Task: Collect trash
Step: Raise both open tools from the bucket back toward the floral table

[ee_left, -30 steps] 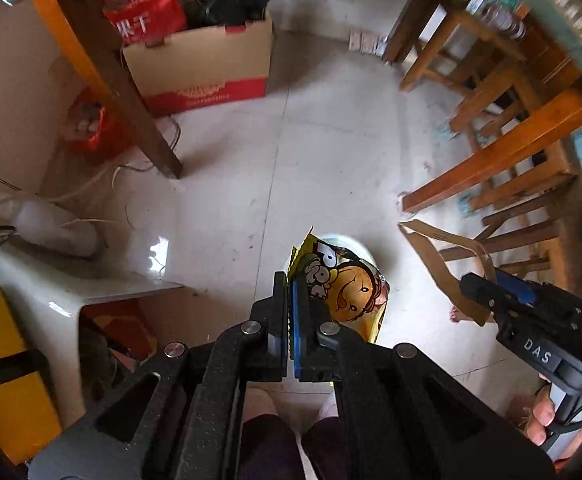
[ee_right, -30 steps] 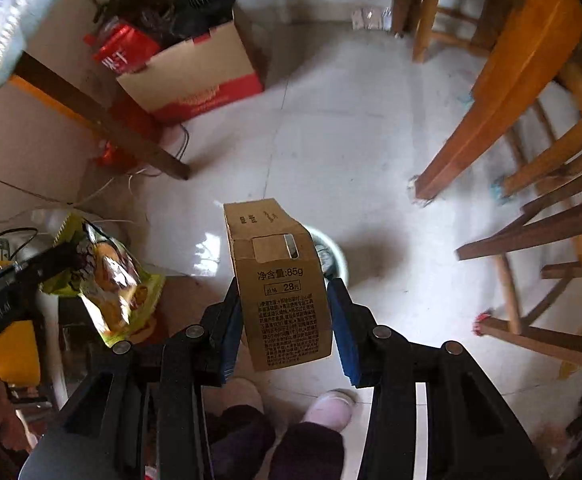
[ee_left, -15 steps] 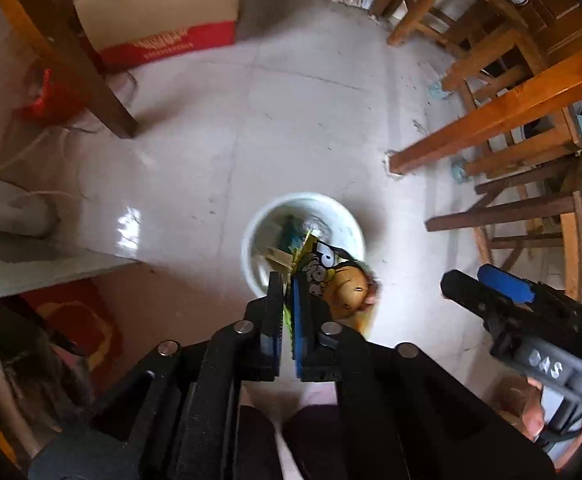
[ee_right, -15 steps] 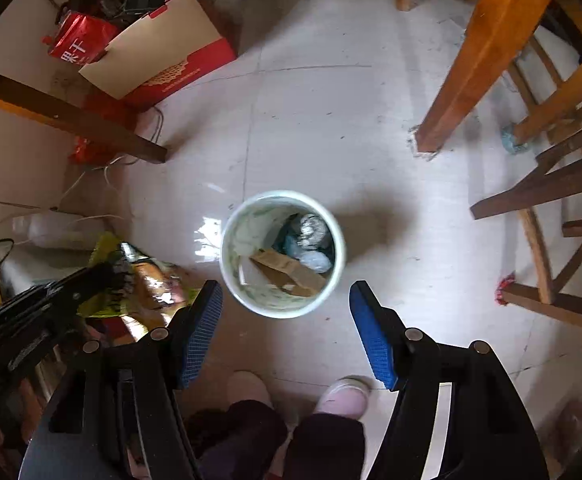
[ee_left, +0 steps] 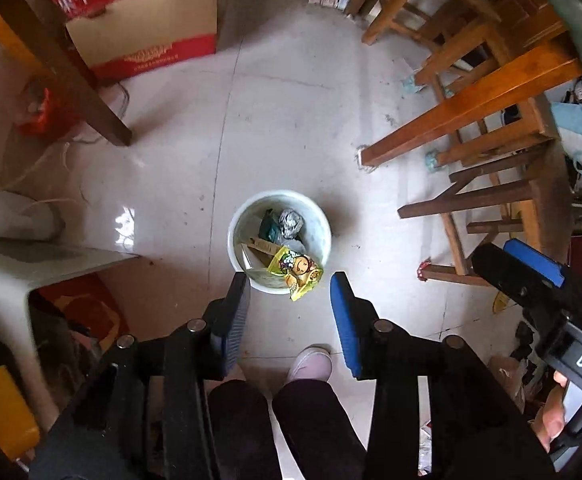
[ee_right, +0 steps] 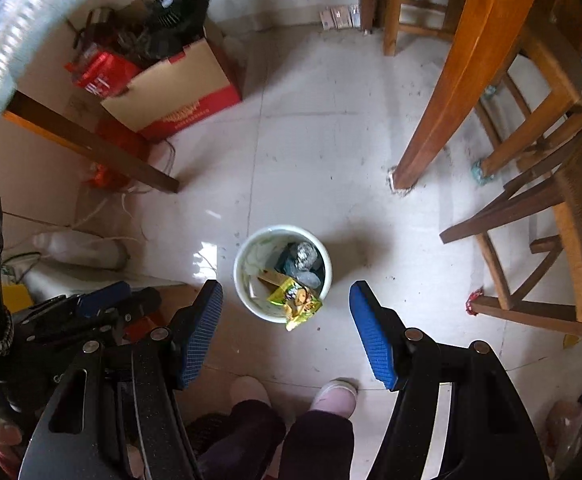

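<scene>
A round white bin (ee_left: pixel 238 227) (ee_right: pixel 243 256) stands on the tiled floor below both grippers. A yellow snack bag (ee_left: pixel 296 269) (ee_right: pixel 297 300) lies over its near rim, on a brown cardboard box (ee_left: pixel 259 245) (ee_right: pixel 271 278) and other trash. My left gripper (ee_left: pixel 289 292) hangs above the bin's near edge, its jaws opening with nothing pressed between the pads. My right gripper (ee_right: pixel 285 304) is open above the bin, holding nothing. The left gripper shows at the left of the right wrist view (ee_right: pixel 103 304), the right one at the right of the left wrist view (ee_left: pixel 531 276).
The person's feet (ee_left: pixel 309 362) (ee_right: pixel 333 396) stand just short of the bin. Wooden chairs and a table leg (ee_left: pixel 463 104) (ee_right: pixel 459 80) crowd the right. A cardboard box with a red band (ee_left: pixel 151 36) (ee_right: pixel 179 96), a dark table leg (ee_left: pixel 87 96) and a white stool (ee_left: pixel 19 256) lie left.
The right gripper opened and the cardboard box fell into the bin. The left gripper then opened and the snack bag dropped onto the bin's rim. Both grippers rose.
</scene>
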{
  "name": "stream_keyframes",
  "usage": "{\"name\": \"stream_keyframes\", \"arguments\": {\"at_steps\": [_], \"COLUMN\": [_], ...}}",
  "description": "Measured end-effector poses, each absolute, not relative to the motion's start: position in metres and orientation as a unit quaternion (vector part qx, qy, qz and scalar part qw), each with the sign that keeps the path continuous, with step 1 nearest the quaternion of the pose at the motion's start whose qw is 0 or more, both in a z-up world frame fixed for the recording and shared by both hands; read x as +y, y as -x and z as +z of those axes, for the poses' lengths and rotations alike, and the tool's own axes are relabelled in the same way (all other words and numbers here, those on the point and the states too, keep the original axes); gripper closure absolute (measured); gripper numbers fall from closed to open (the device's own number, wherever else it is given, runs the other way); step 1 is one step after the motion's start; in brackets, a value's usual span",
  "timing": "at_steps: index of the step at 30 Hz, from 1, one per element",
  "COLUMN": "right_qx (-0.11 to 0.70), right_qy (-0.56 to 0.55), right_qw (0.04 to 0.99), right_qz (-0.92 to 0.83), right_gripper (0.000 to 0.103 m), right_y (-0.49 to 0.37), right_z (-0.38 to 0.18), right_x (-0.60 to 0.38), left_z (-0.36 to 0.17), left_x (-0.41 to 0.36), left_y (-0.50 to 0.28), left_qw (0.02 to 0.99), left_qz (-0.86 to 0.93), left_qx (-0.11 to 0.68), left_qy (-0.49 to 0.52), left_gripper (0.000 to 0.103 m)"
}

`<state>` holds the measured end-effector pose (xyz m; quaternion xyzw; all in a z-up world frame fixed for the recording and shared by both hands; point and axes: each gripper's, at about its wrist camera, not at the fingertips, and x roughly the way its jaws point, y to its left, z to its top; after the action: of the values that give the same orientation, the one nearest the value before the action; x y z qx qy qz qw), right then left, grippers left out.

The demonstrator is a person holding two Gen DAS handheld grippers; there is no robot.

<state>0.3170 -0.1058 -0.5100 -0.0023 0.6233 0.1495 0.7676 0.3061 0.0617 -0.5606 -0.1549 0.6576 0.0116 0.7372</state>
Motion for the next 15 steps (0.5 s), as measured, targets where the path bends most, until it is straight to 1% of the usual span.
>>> {"name": "stream_keyframes", "arguments": {"at_steps": [8,15], "right_qx": [0.587,0.54], "right_qy": [0.008,0.009], "right_qw": [0.794,0.825], "right_qz": [0.157,0.164], "right_gripper": [0.041,0.041], "right_y": [-0.299,-0.272], "right_z": [-0.409,-0.304], "right_x": [-0.094,-0.085], "left_z": [-0.436,-0.313], "left_x": [0.078,0.091], "left_y": [-0.291,-0.265], "left_qw": [0.776,0.817], "left_qz": [0.011,0.007], "left_qx": [0.614,0.56], "left_qy": [0.143,0.139], "left_gripper": [0.063,0.063]}}
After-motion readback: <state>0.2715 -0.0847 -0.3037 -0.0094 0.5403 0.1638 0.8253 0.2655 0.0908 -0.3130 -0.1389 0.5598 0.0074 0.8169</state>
